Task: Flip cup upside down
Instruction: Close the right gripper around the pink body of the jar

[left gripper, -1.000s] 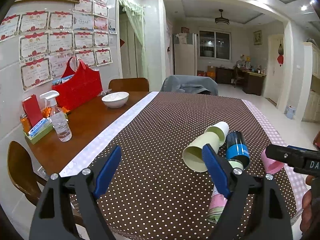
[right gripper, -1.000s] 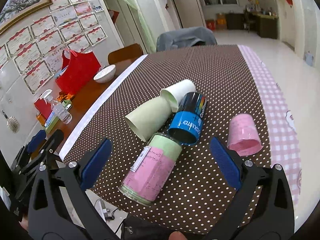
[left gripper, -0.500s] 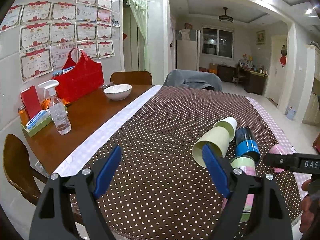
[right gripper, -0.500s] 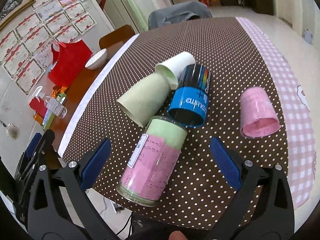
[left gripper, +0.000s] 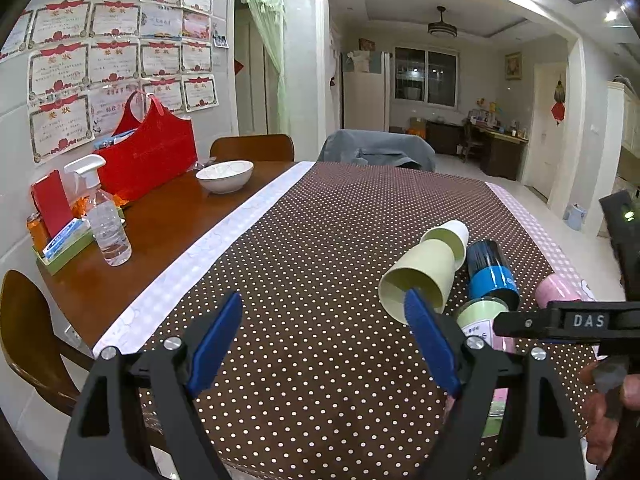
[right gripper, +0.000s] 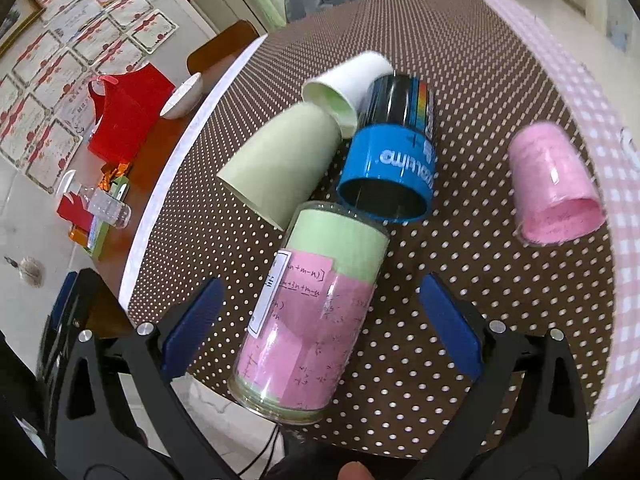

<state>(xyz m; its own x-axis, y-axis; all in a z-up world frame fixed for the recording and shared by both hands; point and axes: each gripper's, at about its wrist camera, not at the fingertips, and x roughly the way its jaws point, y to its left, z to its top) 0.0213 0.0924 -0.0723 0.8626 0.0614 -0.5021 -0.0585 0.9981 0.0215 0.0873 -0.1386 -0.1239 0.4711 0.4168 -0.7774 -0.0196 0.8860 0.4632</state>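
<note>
Dotted cloth covers your bench [right gripper: 500, 92]. Both hand-held grippers, left [left gripper: 324, 340] and right [right gripper: 320, 320], gape wide, empty. Pinch the clear jar [right gripper: 308, 312], probably light and slippery, mid-body.

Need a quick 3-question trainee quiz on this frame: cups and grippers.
1. True or false: the right gripper is shut on the clear pink-and-green cup.
2. How many cups lie on their sides on the dotted tablecloth? A) three B) five C) seven
3. Fill in: the cup lying apart from the cluster is the ____ cup.

Key: 1. False; its jaws stand open either side of that cup. 2. B. 3. pink.
</note>
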